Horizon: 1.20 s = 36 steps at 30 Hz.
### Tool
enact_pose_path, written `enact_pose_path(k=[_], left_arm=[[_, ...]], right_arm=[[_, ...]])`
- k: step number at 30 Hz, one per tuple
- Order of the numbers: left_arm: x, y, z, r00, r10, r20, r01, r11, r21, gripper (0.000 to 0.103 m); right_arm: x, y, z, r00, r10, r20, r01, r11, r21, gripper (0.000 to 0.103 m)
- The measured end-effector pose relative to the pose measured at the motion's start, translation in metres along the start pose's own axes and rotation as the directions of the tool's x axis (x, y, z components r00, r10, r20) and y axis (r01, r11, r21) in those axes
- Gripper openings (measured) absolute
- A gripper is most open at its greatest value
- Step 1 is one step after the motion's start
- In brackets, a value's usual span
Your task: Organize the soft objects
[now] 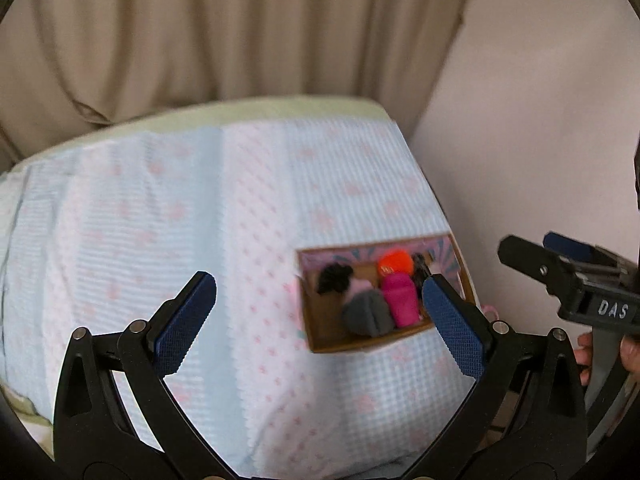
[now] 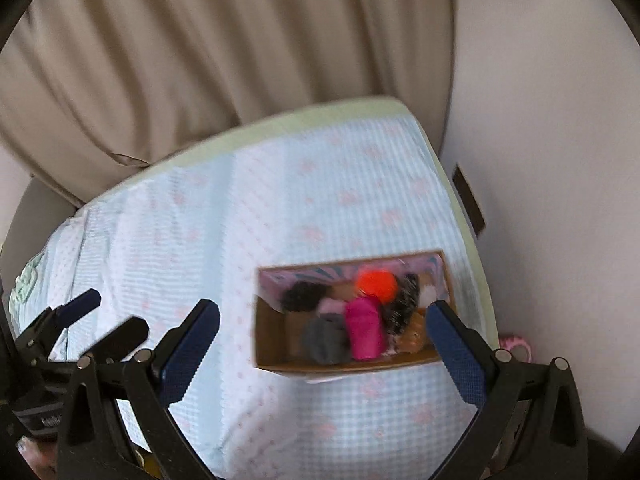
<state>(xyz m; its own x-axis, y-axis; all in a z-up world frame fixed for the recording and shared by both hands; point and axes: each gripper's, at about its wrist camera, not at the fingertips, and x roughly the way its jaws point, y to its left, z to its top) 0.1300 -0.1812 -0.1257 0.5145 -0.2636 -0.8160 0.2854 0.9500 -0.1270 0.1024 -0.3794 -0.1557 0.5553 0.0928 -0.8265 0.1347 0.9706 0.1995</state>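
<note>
Right of centre in both views, the cardboard box (image 1: 320,330) rests on the pale blue bedspread (image 1: 160,220), near the bed's right edge. Inside it lie the soft objects, packed close together: a grey bundle (image 1: 366,312), a magenta roll (image 1: 400,300), an orange ball (image 1: 394,262) and a black bundle (image 1: 334,278). They look light and squashy, so they will probably yield under a pinch; the thick middle of each bundle seems the best place to hold. The left gripper (image 1: 320,292) and the right gripper (image 2: 324,324) both hover above the bed, spread wide and holding nothing.
</note>
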Motion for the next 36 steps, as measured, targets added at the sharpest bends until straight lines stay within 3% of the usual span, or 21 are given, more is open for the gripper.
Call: enact_pose_path(k=[7, 17, 36], left_arm=[[-0.082, 0.064, -0.005, 0.989, 0.059, 0.139, -0.052, 0.997, -0.056, 0.103], [-0.154, 0.122, -0.027, 0.96, 0.143, 0.243, -0.13, 0.989, -0.067, 0.103], [-0.168, 0.131, -0.046, 0.953, 0.14, 0.268, -0.131, 0.99, -0.052, 0.103]], right_arm=[[-0.051, 0.076, -0.008, 0.99, 0.031, 0.135, -0.02, 0.996, -0.087, 0.103], [-0.081, 0.145, -0.032, 0.978, 0.023, 0.208, 0.011, 0.987, -0.163, 0.103], [-0.095, 0.162, -0.05, 0.964, -0.036, 0.264, 0.078, 0.985, -0.152, 0.103]])
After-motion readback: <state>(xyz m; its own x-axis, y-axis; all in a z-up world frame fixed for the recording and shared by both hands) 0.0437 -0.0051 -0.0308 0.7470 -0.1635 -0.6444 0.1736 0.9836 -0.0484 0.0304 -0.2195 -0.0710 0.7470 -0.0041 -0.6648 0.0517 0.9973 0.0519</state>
